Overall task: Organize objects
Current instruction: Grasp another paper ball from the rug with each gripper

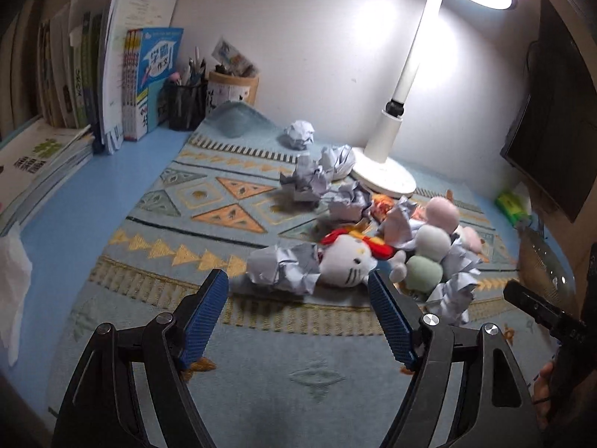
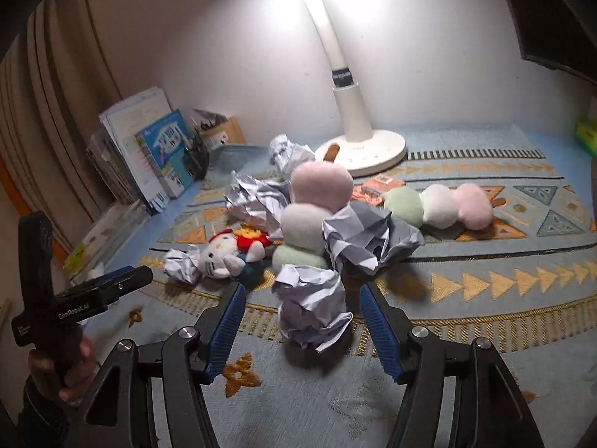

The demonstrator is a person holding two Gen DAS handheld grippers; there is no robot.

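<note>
Patterned rug (image 1: 156, 231) on blue desk (image 1: 112, 171).

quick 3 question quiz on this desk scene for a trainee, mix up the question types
1. True or false: the left gripper is shut on the white cat plush.
2. Which thing lies directly ahead of the right gripper, between its open fingers in the right wrist view? A) a crumpled paper ball B) the lamp base C) the mesh pen holder
3. Fill in: the upright books stand at the ______ edge of the desk in the left wrist view.

Key
1. False: its jaws stand open and hold nothing.
2. A
3. left
</note>
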